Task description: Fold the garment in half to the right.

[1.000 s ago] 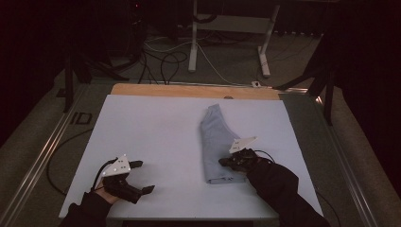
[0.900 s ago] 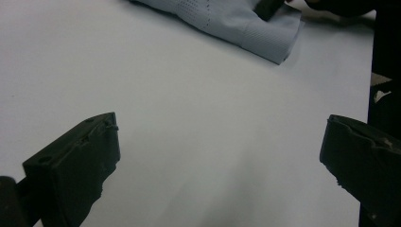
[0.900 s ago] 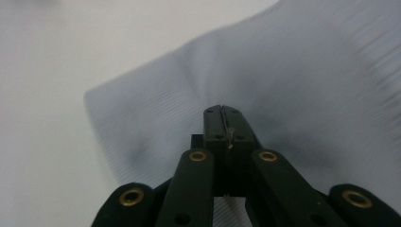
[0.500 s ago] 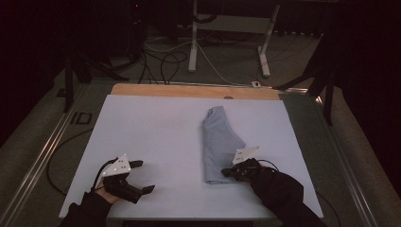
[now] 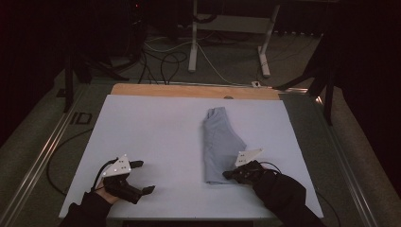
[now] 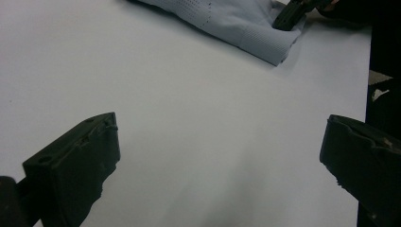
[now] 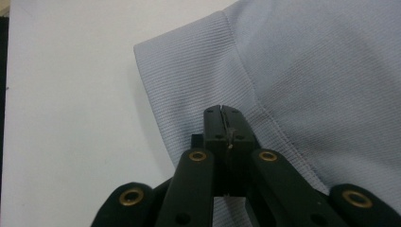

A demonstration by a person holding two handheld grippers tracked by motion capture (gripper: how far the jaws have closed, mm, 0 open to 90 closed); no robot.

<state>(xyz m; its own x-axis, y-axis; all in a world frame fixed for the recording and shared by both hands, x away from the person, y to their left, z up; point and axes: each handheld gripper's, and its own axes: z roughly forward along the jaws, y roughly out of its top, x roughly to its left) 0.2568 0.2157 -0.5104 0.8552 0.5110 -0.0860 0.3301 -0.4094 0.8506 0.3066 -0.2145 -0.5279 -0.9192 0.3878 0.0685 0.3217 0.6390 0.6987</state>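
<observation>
Right gripper (image 5: 228, 174): black two-jaw tool w/ brass-coloured pivot pins and a grey three-cornered top plate; jaws closed tip to tip, tips resting on the ribbed hem of the garment (image 5: 218, 144), no fabric visibly pinched between them. Left gripper (image 5: 144, 176): same build, jaws wide apart, blocky matte pads, nothing between them, over bare worktop (image 5: 151, 127) near its front-left corner.

Garment: pale blue-grey knit, folded into a long narrow strip. Body fabric fine and smooth; hem band ribbed, set off by a stitched seam; a patch of small perforations shows in the left gripper view (image 6: 222, 16).

Count: 2 grippers, 1 garment, 1 worktop (white matte sheet, wooden strip along the far edge).

Position: garment lies right of centre, long axis running from far edge toward front edge. Right gripper meets it at the front-right corner of the strip; left gripper lies well apart from it, to the left.
</observation>
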